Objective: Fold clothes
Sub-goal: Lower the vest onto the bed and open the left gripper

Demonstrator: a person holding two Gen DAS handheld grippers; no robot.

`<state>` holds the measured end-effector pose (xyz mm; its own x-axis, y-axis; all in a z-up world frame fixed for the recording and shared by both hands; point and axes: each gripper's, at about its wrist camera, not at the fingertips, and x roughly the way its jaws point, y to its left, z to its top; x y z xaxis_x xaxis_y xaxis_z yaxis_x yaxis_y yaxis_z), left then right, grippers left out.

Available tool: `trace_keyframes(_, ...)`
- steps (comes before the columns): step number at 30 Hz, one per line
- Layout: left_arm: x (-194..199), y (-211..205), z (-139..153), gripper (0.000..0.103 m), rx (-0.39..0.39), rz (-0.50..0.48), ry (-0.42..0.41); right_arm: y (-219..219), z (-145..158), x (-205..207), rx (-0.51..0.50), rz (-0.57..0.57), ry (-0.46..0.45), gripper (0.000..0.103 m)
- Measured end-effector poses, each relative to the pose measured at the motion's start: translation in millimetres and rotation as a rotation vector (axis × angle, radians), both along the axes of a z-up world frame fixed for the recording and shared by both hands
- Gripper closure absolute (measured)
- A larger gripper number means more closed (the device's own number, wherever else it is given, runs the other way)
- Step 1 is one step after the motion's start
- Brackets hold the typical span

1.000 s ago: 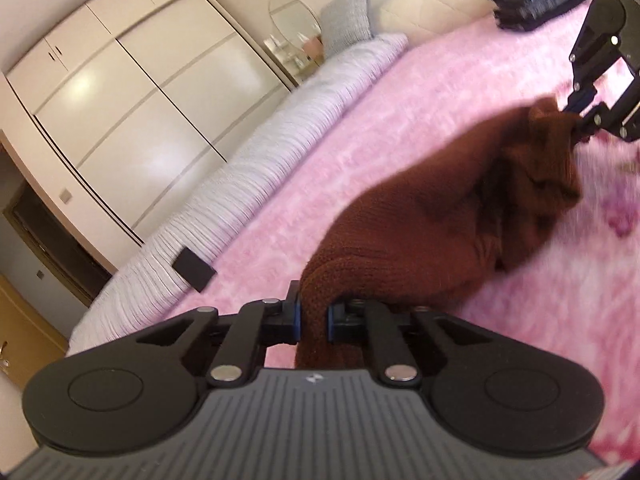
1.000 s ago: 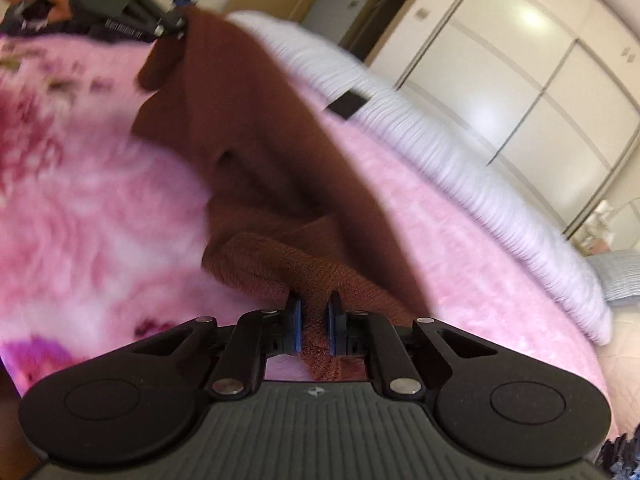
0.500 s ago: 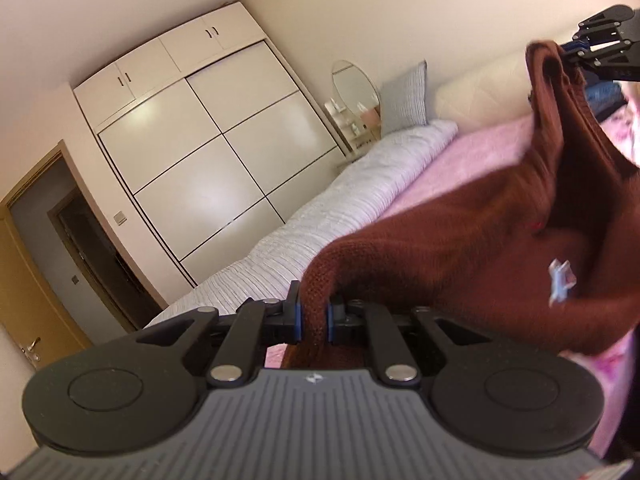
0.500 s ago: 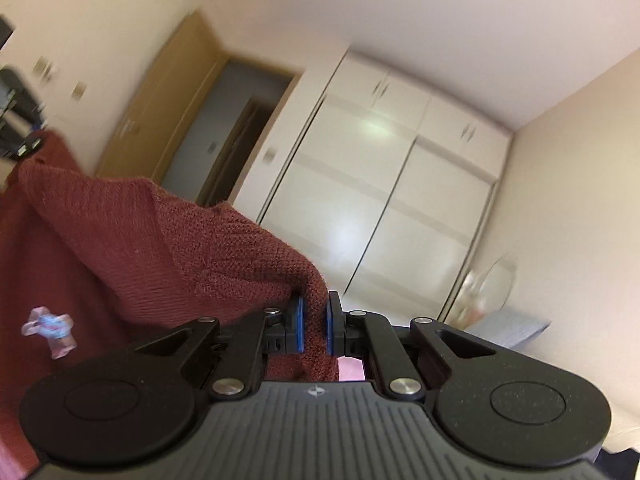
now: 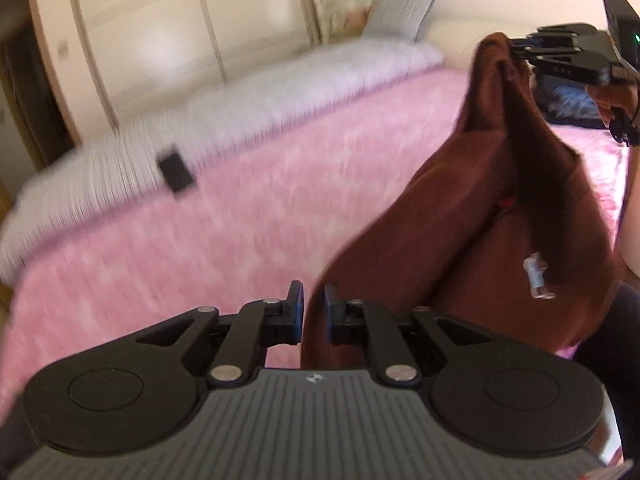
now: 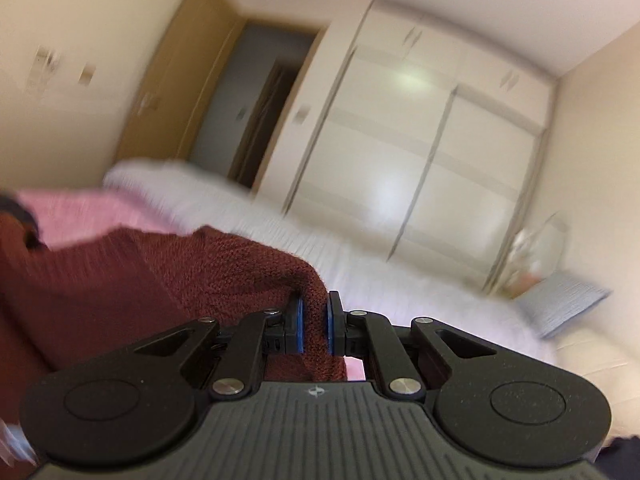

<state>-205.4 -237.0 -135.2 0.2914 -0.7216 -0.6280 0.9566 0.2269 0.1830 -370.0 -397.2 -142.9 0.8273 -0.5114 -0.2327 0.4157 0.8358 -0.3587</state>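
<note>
Brown knit sweater held off the bed by both grippers.

The left gripper, at lower centre of the left wrist view, is closed narrowly on one edge of the brown sweater; the fabric passes between its blue pads. The right gripper, at upper right of the same view, pinches a bunched corner of the sweater, which hangs between the two grippers above the pink blanket. In the right wrist view the right gripper is clamped narrowly on a sweater fold at lower centre. A small black object lies at the seam between the pink blanket and the white bedding. A white wardrobe fills the upper right. Both views are motion-blurred.
</note>
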Motion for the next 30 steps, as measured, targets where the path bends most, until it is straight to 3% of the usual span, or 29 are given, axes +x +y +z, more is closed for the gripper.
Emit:
trace_keyframes(4,25.9,-31.6,-46.3,0.093,0.051,0.012,0.073,-40.3,-56.1,88.4,0.018,0.049,0.163,0.094)
trace_keyframes(6,29.9,-45.5,-56.3,0.073,0.065,-0.026,0.086,-54.7,-84.7,124.4,0.038,0.053,0.208,0.092)
trace_keyframes(8,29.5,-67.0,-69.6,0.063,0.083,-0.061,0.078,-68.6,-102.5,145.0,0.092,0.035,0.238,0.071)
trace_keyframes(11,32.3,-94.0,-82.7,0.058,0.085,-0.111,0.065,-74.7,-118.6,138.1,0.194,0.009,0.204,0.061)
trace_keyframes(14,36.7,-124.8,-89.7,0.043,0.088,-0.135,0.068,-70.3,-127.1,87.7,0.279,-0.060,0.150,0.050)
trace_keyframes(16,46.6,-148.9,-103.3,0.038,0.115,-0.148,0.073,-78.6,-127.6,57.7,0.391,-0.123,0.107,0.043)
trace_keyframes(21,73.2,-187.8,-140.5,0.038,0.204,-0.124,0.095,-73.7,-160.7,-25.6,0.757,-0.234,-0.004,0.039)
trace_keyframes(23,81.2,-192.2,-152.6,0.038,0.234,-0.114,0.113,-59.0,-169.8,-47.7,0.820,-0.235,-0.013,0.036)
trace_keyframes(25,83.5,-190.4,-157.1,0.045,0.237,-0.114,0.135,-44.8,-183.4,-54.7,0.844,-0.231,-0.007,0.036)
trace_keyframes(28,79.2,-184.3,-155.7,0.066,0.220,-0.119,0.154,-36.5,-201.0,-50.5,0.863,-0.233,-0.004,0.036)
trace_keyframes(30,76.4,-180.2,-154.8,0.091,0.208,-0.122,0.166,-37.2,-208.2,-42.7,0.878,-0.251,-0.022,0.036)
